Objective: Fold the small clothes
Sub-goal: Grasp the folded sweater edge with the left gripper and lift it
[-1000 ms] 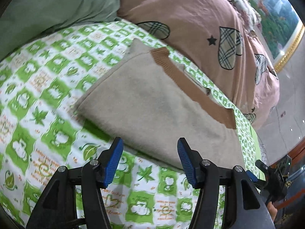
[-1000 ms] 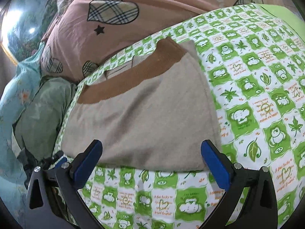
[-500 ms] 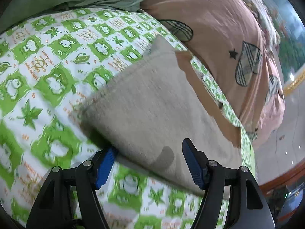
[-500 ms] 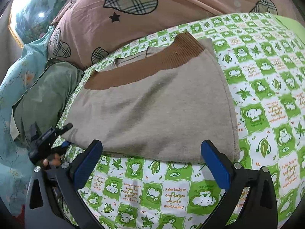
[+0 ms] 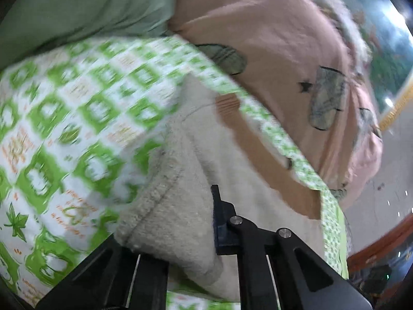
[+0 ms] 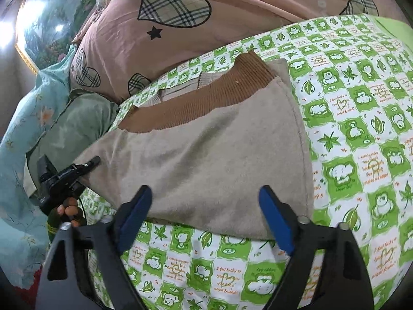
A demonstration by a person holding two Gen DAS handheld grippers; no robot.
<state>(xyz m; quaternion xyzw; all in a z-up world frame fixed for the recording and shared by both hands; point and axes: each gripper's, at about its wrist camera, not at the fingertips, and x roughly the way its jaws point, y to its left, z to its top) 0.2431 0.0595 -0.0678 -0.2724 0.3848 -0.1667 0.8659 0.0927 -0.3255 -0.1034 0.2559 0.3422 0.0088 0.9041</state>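
Fleecy beige garment (image 6: pixel 206 160), ribbed brown band (image 6: pixel 196 103)

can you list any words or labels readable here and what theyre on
"I feel lucky to have you as a great friend!": orange script, as best it reads, on the green check sheet, repeated in other white squares.
Other orange lines on the sheet: too small or warped to read, and all blurred in the left wrist view.
Beige sweater and pink quilt: no text, only hearts and stars on the quilt.
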